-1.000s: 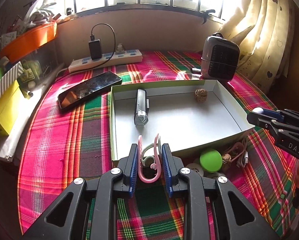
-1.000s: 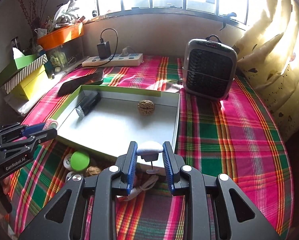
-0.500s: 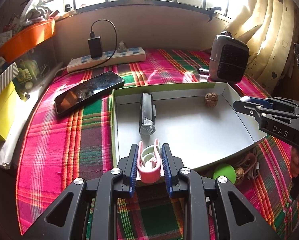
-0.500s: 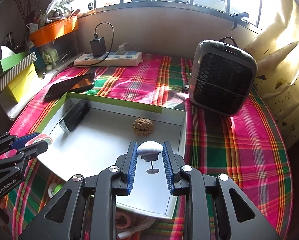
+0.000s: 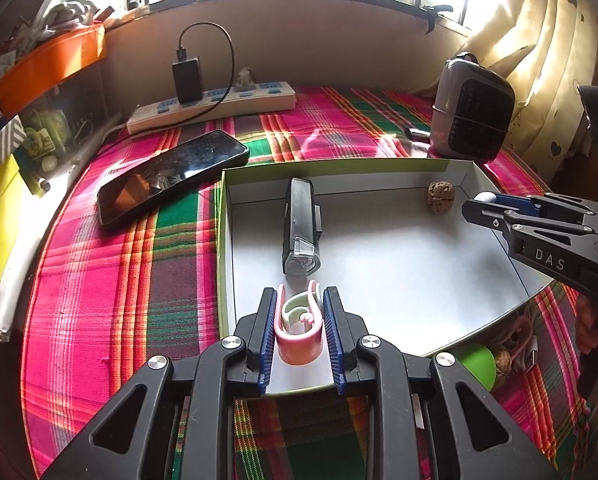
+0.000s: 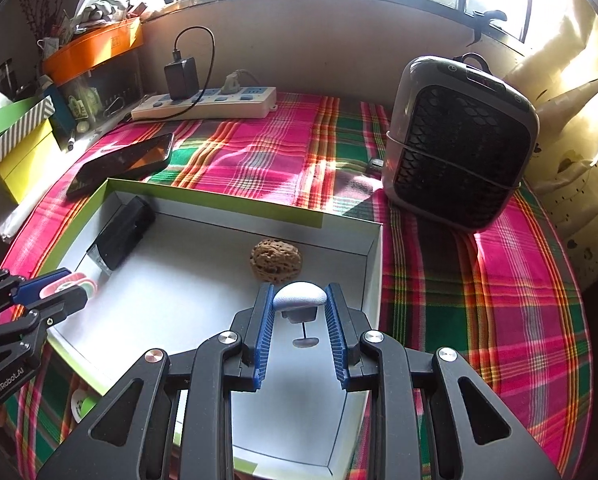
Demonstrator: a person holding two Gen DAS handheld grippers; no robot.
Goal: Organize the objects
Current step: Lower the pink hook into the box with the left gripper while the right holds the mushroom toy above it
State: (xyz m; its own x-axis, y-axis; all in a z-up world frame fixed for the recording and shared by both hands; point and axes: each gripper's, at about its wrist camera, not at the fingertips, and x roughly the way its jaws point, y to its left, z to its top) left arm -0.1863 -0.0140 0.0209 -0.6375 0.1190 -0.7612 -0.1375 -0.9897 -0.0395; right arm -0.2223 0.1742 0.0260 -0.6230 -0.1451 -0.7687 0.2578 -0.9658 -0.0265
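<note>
Over the last second I have carried both claws from the near clutter to above the white box (image 5: 379,168). The left claw (image 5: 299,332) is closed on a pink-and-white clip (image 5: 299,334), near the bike light (image 5: 301,228). The right claw (image 6: 299,332) pinches a small white-capped object (image 6: 299,296), just short of the walnut (image 6: 276,260). Both items look ready for release. What the capped object is I cannot tell; the green disc (image 5: 479,362) and cables beyond the box rim are cut off.
</note>
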